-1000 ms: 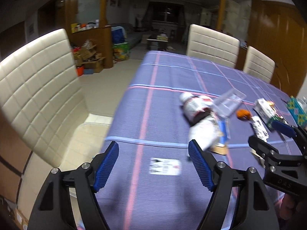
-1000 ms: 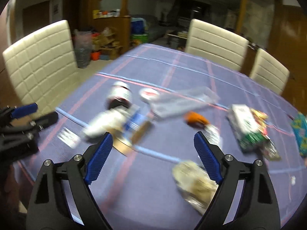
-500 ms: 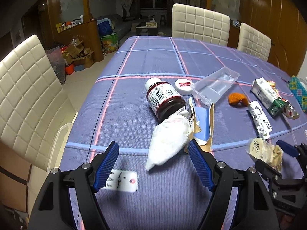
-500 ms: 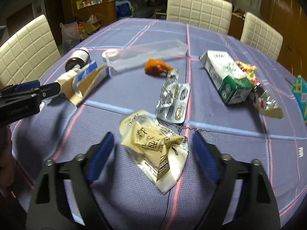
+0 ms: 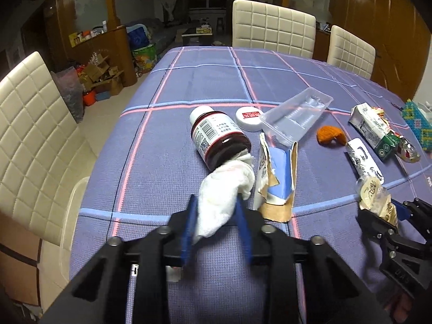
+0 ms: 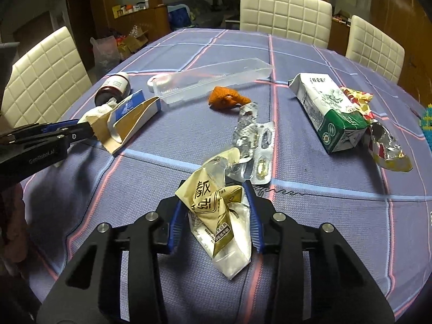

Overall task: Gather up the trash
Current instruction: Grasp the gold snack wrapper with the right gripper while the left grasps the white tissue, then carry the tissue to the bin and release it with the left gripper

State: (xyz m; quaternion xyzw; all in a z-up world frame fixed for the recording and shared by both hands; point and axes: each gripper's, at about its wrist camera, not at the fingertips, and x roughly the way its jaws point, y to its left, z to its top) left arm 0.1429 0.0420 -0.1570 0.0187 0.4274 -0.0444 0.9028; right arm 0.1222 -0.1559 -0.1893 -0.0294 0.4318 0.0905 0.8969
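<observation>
Left claw: my left gripper point(image 5: 216, 224) has its blue pads drawn in against both sides of a crumpled white tissue wad point(image 5: 225, 189), so I read it as clamped on the wad.
Tissue wad: its far end touches the base of a dark brown pill bottle with a white label point(image 5: 217, 137) lying on its side; a torn blue-and-brown cardboard box point(image 5: 278, 181) lies just beside it.
Right claw: my right gripper point(image 6: 216, 216) is narrowed onto a crinkled cream-and-clear plastic wrapper with printed characters point(image 6: 218, 213), both pads pressing its sides.
Wrapper: it rests on the purple checked tablecloth point(image 6: 135, 189), its top edge touching a silver blister pack point(image 6: 253, 145).
Other trash: a clear plastic tray point(image 6: 213, 81), a piece of orange peel point(image 6: 226, 100), a white-and-green milk carton point(image 6: 329, 113) and a crumpled foil snack wrapper point(image 6: 383, 143) lie farther out.
Surroundings: I see cream quilted chairs point(image 5: 272, 27) round the table.
</observation>
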